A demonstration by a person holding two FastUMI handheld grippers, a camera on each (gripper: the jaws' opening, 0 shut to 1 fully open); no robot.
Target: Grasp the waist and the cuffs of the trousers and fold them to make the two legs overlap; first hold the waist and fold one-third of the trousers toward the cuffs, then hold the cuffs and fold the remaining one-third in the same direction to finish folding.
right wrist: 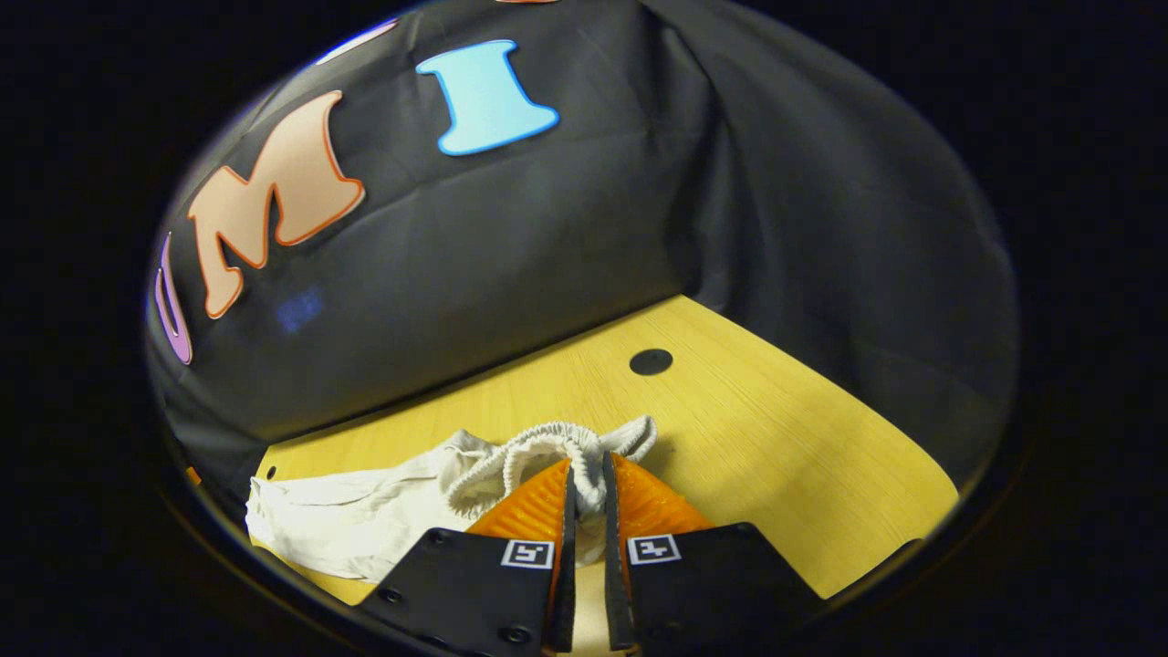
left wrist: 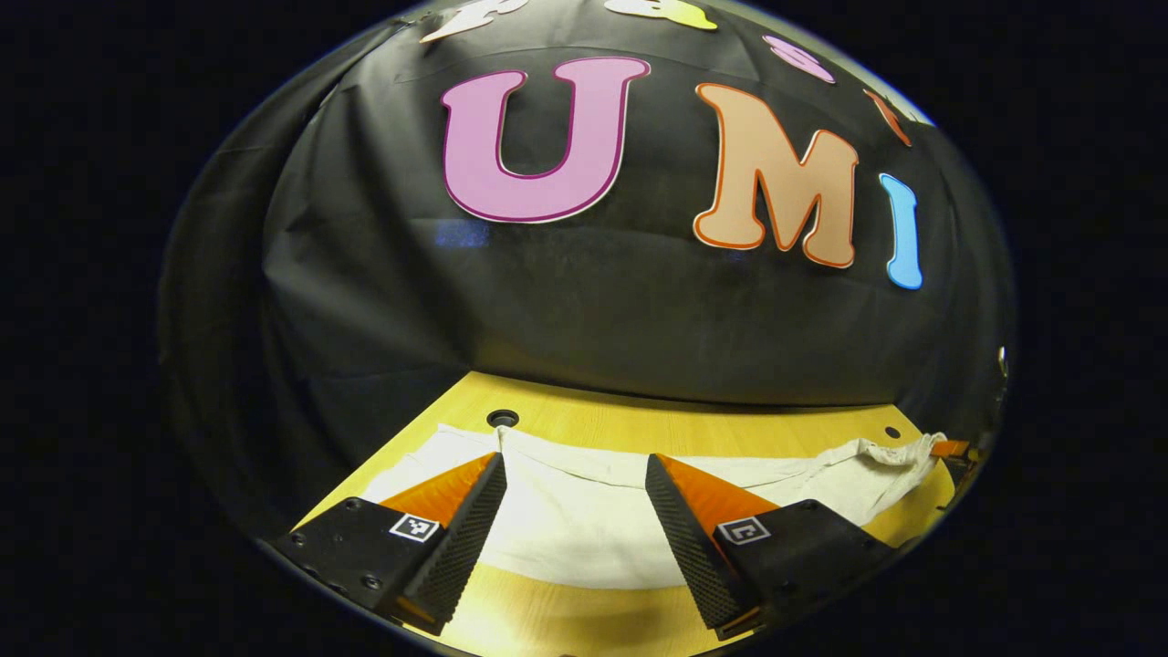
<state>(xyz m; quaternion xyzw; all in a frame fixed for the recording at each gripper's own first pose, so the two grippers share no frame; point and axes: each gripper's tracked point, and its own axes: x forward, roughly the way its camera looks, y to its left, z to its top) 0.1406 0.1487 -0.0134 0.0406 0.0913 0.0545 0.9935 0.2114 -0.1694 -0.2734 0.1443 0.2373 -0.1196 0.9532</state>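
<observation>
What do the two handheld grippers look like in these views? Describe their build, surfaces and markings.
The left gripper has two wedge-shaped fingers with finely ridged inner pads, each on a black block carrying a small square black-and-white tag and screws. The right gripper is built the same: tapered fingers with ribbed outer faces, black blocks, one square tag each, and visible screws.

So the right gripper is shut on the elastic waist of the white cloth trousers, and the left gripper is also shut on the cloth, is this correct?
Not quite. The left gripper is open: in the left gripper view its fingers stand wide apart over the white cloth trousers on the yellow wooden table. The right gripper is indeed shut on the elastic waist, as the right gripper view shows.
</observation>
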